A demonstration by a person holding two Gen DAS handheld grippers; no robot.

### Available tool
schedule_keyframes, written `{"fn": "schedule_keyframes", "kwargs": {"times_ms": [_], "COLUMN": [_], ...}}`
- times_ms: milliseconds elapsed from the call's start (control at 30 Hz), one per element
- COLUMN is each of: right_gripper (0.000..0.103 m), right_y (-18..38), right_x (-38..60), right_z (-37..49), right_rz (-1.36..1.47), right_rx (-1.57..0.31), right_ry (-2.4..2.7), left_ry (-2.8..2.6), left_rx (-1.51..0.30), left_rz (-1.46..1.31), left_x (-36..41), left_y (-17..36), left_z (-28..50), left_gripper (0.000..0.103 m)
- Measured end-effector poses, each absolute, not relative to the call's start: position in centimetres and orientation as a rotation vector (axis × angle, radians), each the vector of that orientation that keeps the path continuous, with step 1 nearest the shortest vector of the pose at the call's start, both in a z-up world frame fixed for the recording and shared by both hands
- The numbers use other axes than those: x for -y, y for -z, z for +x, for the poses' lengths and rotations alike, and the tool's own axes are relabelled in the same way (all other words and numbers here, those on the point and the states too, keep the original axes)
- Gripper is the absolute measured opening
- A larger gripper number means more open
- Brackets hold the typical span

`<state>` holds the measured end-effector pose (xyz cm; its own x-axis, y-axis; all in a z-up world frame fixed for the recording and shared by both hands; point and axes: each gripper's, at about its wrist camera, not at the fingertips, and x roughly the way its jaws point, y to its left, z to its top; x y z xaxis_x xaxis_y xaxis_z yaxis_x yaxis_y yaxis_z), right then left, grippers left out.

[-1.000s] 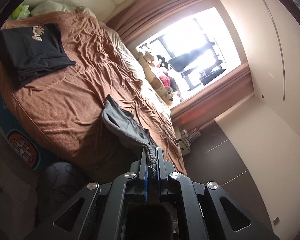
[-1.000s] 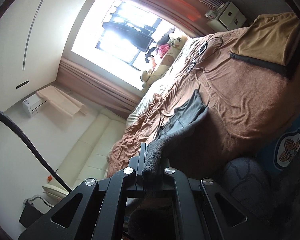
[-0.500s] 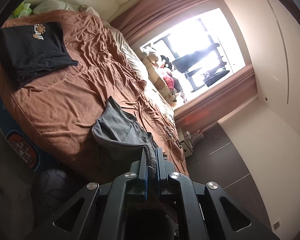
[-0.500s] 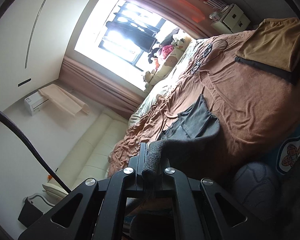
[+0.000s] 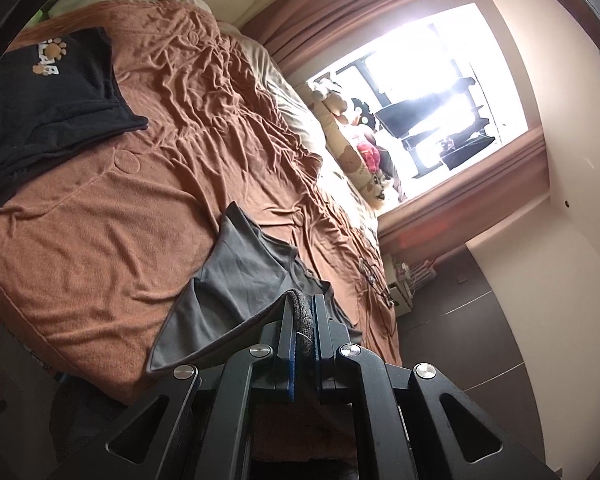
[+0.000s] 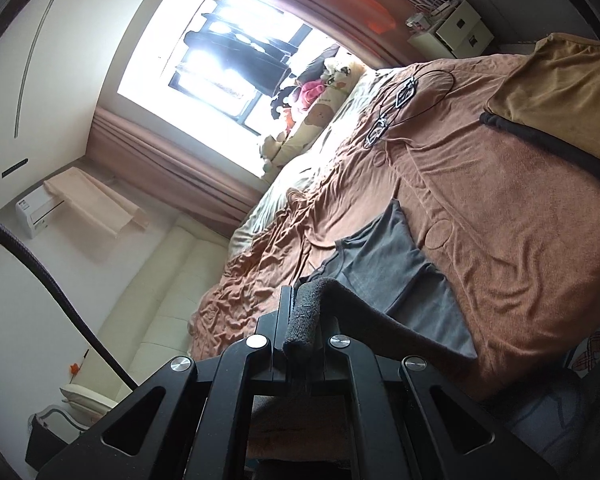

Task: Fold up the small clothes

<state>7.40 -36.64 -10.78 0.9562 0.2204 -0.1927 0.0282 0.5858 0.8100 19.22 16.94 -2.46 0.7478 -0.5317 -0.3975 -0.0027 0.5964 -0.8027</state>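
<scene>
A small grey garment (image 5: pixel 236 280) lies partly spread on the brown blanket (image 5: pixel 100 232) of a bed, its near hem lifted. My left gripper (image 5: pixel 303 300) is shut on a bunched edge of that hem. In the right wrist view the same grey garment (image 6: pixel 384 264) stretches from the bed up to my right gripper (image 6: pixel 306 296), which is shut on another bunched part of the hem. The cloth sags between the two grips; its far end rests flat on the blanket (image 6: pixel 520 216).
A folded black shirt (image 5: pixel 48 96) with a paw print lies at the bed's far left. A folded tan and black garment (image 6: pixel 556 92) sits at the bed's right. Clothes hangers (image 6: pixel 396 108) lie near stuffed toys (image 5: pixel 352 148) by the window. A white cabinet (image 6: pixel 456 28) stands beyond.
Both grippers have moved forward over the bed with the grey garment, which now lies further onto the blanket and more spread out. The grips are unchanged.
</scene>
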Motion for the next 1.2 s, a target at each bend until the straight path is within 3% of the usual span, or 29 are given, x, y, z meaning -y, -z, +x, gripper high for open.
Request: {"fn": "schedule_keyframes", "kwargs": {"times_ms": [367, 1200], "right_gripper": [0.000, 0.001], "right_y": [10.3, 12.7], "right_x": [38.5, 41.0], "right_z": [16.7, 34.4], "right_rz": [0.983, 0.917], "right_rx": [-0.372, -0.669], "right_ry": [-0.057, 0.092], "left_ry": [0.283, 0.098], "left_rx": [-0.760, -1.040], "left_rz": [-0.876, -0.717], "left_x": [-15.2, -11.5], "left_y": [4.5, 15.7], "left_z": [28.7, 47.6], "left_gripper": [0.006, 0.007]}}
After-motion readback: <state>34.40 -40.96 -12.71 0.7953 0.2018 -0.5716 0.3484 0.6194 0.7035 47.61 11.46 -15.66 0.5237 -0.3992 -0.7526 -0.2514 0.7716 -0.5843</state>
